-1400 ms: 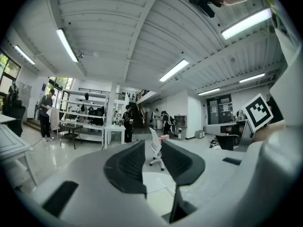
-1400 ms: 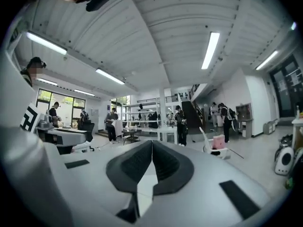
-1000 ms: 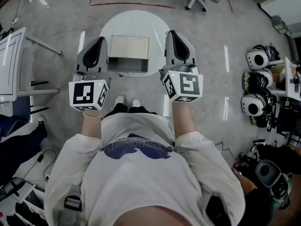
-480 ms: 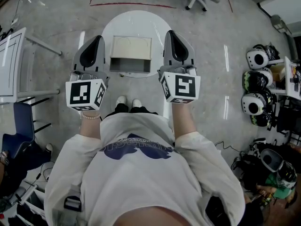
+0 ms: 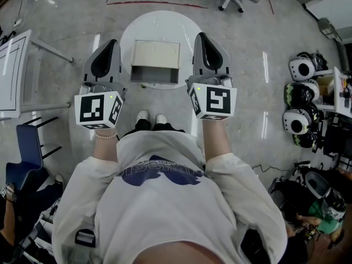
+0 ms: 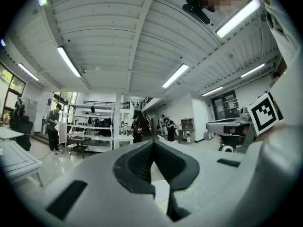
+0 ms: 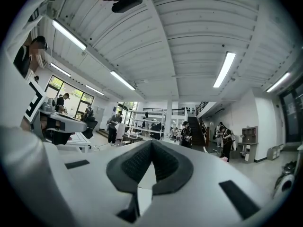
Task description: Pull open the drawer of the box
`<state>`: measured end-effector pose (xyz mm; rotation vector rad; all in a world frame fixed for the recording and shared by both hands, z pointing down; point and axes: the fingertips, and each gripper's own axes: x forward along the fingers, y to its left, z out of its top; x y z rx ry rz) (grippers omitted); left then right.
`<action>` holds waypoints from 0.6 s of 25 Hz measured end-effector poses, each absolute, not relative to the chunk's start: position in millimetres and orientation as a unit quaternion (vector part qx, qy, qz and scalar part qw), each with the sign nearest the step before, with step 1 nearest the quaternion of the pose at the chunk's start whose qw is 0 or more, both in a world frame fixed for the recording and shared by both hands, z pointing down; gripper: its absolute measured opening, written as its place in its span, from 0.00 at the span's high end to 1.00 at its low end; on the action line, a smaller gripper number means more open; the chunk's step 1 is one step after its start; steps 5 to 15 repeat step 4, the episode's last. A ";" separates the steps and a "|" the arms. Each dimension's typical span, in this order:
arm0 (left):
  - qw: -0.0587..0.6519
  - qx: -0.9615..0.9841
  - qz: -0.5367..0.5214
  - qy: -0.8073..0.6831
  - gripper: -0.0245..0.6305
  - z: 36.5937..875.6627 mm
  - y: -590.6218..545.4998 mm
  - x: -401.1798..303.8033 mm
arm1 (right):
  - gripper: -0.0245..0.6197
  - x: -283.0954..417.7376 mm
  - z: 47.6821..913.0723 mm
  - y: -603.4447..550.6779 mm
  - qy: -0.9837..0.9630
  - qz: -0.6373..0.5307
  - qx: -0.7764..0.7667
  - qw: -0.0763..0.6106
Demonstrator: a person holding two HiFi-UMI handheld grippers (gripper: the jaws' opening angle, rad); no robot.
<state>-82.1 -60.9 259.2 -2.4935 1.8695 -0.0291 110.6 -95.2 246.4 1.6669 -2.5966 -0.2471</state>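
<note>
Left gripper point(image 5: 112, 43) has drifted a bit outward compared with a second ago, while the right gripper point(image 5: 201, 36) has barely budged. Both sets of jaws are pressed together with nothing in them. One box point(image 5: 157, 53) sits toward the near edge of the round desk point(image 5: 157, 23), its one drawer point(image 5: 154, 73) sticking out toward me. It's between my two grippers and touches neither. Only the head view shows the box at all. Both gripper views tilt up at the ceiling lights point(image 6: 67, 60) and the hall, but that's where I see the jaws meeting tip to tip.
</note>
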 end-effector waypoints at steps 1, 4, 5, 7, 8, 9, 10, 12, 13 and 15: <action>0.013 -0.800 -0.009 0.600 0.95 258.7 -61.0 -83.4 | 0.97 109.3 245.3 -95.3 -0.839 -0.081 0.538 0.023; 0.014 -0.799 -0.009 0.601 0.95 256.8 -61.3 -87.2 | 0.97 105.5 242.0 -95.9 -0.839 -0.085 0.537 0.022; 0.014 -0.799 -0.009 0.601 0.95 256.8 -61.3 -87.2 | 0.97 105.5 242.0 -95.9 -0.839 -0.085 0.537 0.022; 0.014 -0.799 -0.009 0.601 0.95 256.8 -61.3 -87.2 | 0.97 105.5 242.0 -95.9 -0.839 -0.085 0.537 0.022; 0.014 -0.799 -0.009 0.601 0.95 256.8 -61.3 -87.2 | 0.97 105.5 242.0 -95.9 -0.839 -0.085 0.537 0.022; 0.014 -0.799 -0.009 0.601 0.95 256.8 -61.3 -87.2 | 0.97 105.5 242.0 -95.9 -0.839 -0.085 0.537 0.022; 0.014 -0.799 -0.009 0.601 0.95 256.8 -61.3 -87.2 | 0.97 105.5 242.0 -95.9 -0.839 -0.085 0.537 0.022; 0.014 -0.799 -0.009 0.601 0.95 256.8 -61.3 -87.2 | 0.97 105.5 242.0 -95.9 -0.839 -0.085 0.537 0.022; 0.014 -0.799 -0.009 0.601 0.95 256.8 -61.3 -87.2 | 0.97 105.5 242.0 -95.9 -0.839 -0.085 0.537 0.022; 0.014 -0.799 -0.009 0.601 0.95 256.8 -61.3 -87.2 | 0.97 105.5 242.0 -95.9 -0.839 -0.085 0.537 0.022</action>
